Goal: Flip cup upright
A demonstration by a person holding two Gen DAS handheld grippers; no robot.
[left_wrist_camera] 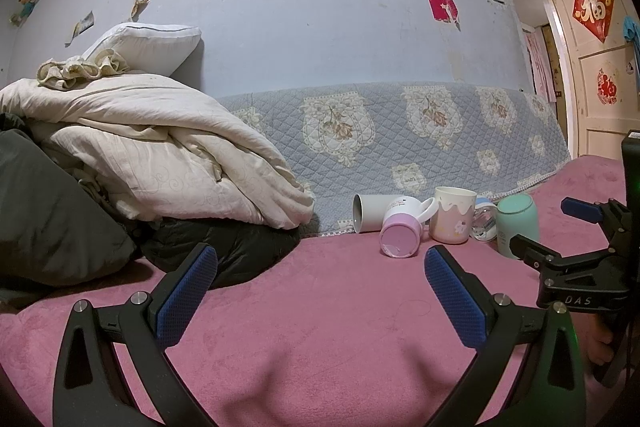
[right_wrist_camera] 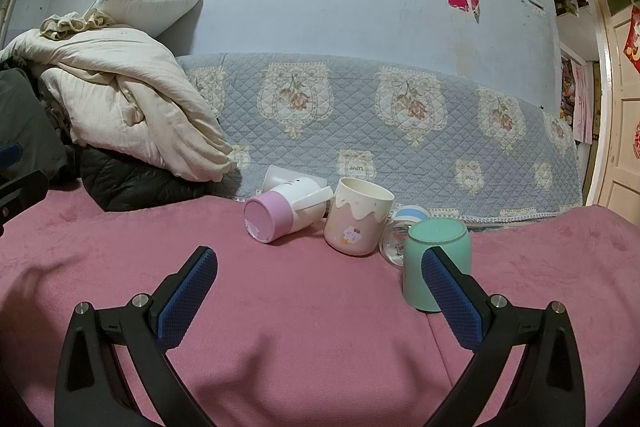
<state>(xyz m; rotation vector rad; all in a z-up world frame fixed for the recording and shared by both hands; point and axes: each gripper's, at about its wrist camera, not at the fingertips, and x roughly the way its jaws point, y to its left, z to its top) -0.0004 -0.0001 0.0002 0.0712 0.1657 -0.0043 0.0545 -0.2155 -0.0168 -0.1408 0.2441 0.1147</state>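
Several cups sit on a pink bed cover by a quilted blue backrest. A mint green cup point(right_wrist_camera: 436, 259) point(left_wrist_camera: 517, 223) stands upside down, base up. A pink-and-white mug point(right_wrist_camera: 280, 217) point(left_wrist_camera: 402, 231) lies on its side, base toward me. A cream mug with drip pattern point(right_wrist_camera: 356, 221) point(left_wrist_camera: 452, 215) stands upright. A white cup point(left_wrist_camera: 368, 213) lies on its side behind. A glass jar point(right_wrist_camera: 394, 237) lies between cream mug and mint cup. My right gripper point(right_wrist_camera: 320, 297) is open, its right finger point(right_wrist_camera: 448, 291) in front of the mint cup. My left gripper point(left_wrist_camera: 320, 293) is open and empty, well short of the cups.
A heap of cream bedding point(left_wrist_camera: 152, 147) with a pillow point(left_wrist_camera: 148, 45) and dark jackets point(left_wrist_camera: 224, 255) lies at the left. The right gripper's body point(left_wrist_camera: 580, 267) shows at the left view's right edge. A door point(left_wrist_camera: 596, 59) stands at the far right.
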